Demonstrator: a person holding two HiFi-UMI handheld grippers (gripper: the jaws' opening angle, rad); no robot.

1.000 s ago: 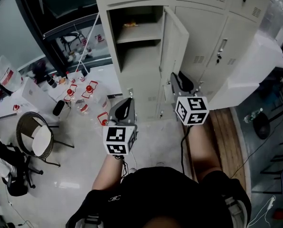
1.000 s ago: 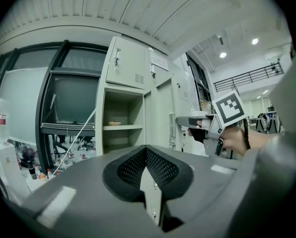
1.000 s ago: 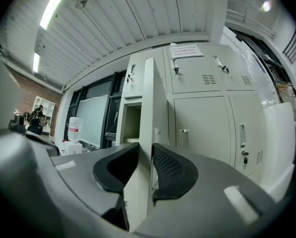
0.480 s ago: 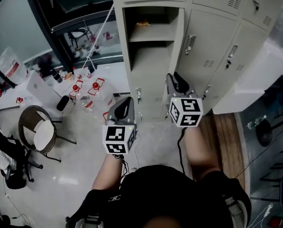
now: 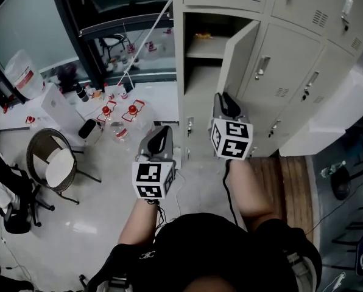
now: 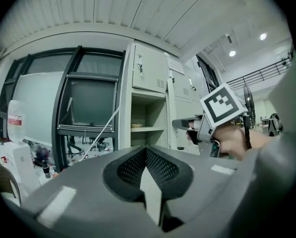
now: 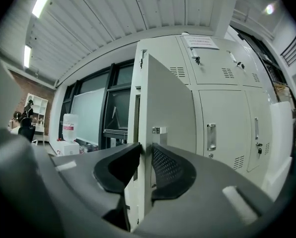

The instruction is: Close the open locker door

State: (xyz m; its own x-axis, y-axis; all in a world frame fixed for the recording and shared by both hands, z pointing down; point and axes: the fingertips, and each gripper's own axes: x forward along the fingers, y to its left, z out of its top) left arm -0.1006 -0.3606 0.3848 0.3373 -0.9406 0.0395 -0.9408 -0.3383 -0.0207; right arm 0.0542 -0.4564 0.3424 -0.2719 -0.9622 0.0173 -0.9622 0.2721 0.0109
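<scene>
The beige locker door (image 5: pixel 239 50) stands ajar, swung out from its open compartment (image 5: pixel 203 47), which has a shelf inside. My right gripper (image 5: pixel 225 99) is at the door's lower free edge. In the right gripper view that door edge (image 7: pixel 138 113) runs upright between the jaws, and my right gripper (image 7: pixel 145 148) is closing, with both pads against the metal. My left gripper (image 5: pixel 161 131) hangs lower left, apart from the locker and shut on nothing. Its view looks over my left gripper (image 6: pixel 147 150) at the open compartment (image 6: pixel 147 123).
Closed lockers (image 5: pixel 291 59) continue to the right of the open one. Bottles with red caps (image 5: pixel 117 111) lie on the floor to the left, near a round chair (image 5: pixel 50 169) and a large water jug (image 5: pixel 24 75). A wooden floor strip (image 5: pixel 285 181) runs at the right.
The head view has swung, so the lockers now sit further right. The right gripper has shifted left and up to the door's edge. The left gripper has stayed put.
</scene>
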